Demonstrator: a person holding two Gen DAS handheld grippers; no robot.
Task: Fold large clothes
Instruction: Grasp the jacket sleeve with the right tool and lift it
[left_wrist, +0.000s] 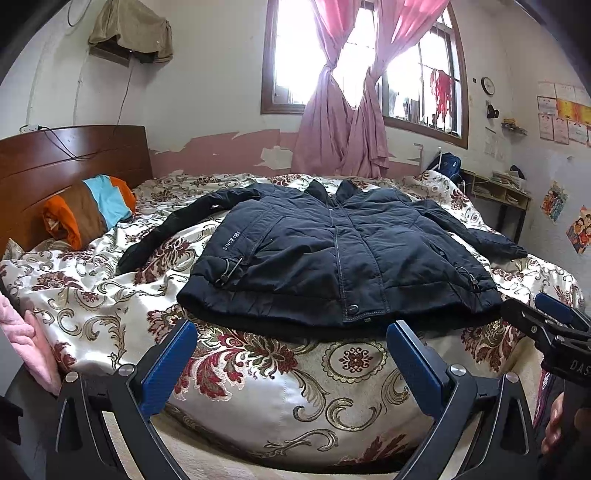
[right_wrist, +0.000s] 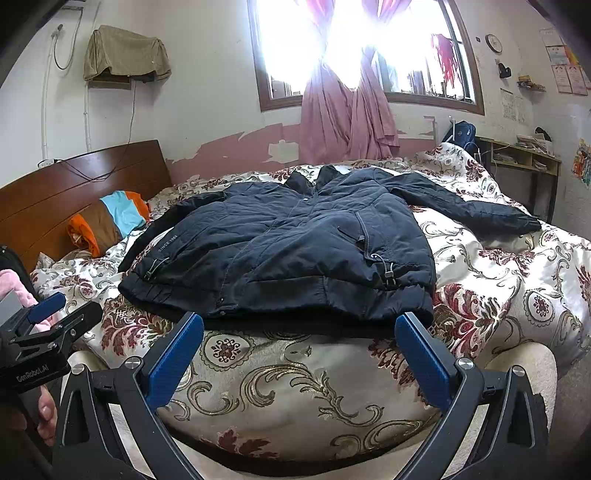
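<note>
Left wrist view cuts off the right gripper (left_wrist: 546, 314) at the frame's edge, so only part of it shows there, and the far window (left_wrist: 362, 55) is washed out by glare. In the right wrist view the jacket's left sleeve is mostly hidden behind its body. Both the left gripper (left_wrist: 291, 339) and the right gripper (right_wrist: 299, 332) hang with fingers spread wide, holding nothing, just short of the hem. A dark navy jacket (left_wrist: 332, 251) lies face up and zipped on the floral bedspread (left_wrist: 295, 387), collar toward the window, sleeves spread outward, drawcord toggles at both hem corners. A striped pillow (left_wrist: 92, 210) sits near the headboard (left_wrist: 55, 158)
</note>
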